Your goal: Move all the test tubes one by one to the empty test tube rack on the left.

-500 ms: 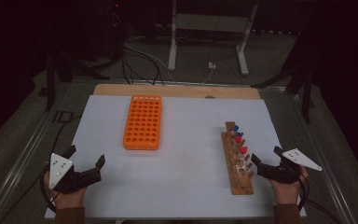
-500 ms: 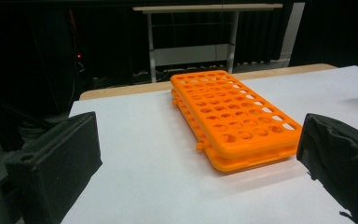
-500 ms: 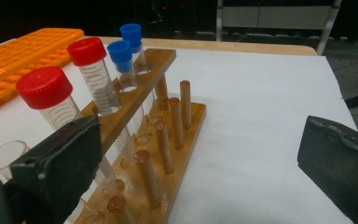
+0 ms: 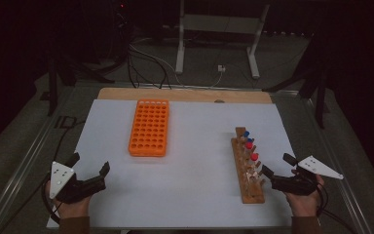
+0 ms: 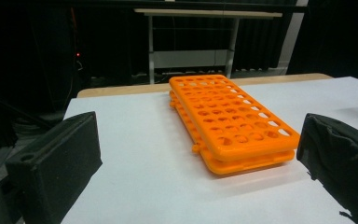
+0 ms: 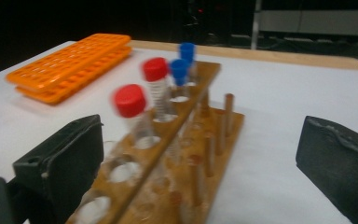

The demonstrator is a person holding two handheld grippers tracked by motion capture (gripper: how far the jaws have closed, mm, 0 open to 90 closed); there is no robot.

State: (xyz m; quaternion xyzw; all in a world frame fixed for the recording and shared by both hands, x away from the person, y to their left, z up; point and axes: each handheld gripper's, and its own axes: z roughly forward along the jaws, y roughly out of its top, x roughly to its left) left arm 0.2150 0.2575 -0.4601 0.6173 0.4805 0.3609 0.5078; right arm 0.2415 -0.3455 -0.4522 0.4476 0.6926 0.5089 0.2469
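Nothing is moved yet — both claws spread and empty: right claw [image 4: 274, 171] just before the wooden rack [image 4: 246, 168] of capped tubes [image 6: 131, 112], left claw [image 4: 89, 169] facing the empty orange rack [image 5: 233, 121].

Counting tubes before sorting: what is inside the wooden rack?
The wooden rack holds four capped tubes: two red-capped and two blue-capped. Nearer holes look empty; the tubes' contents can't be made out.

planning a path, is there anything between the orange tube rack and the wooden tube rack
Nothing: in the high view, only bare white table sheet lies between the orange plastic tube rack and the wooden tube rack.
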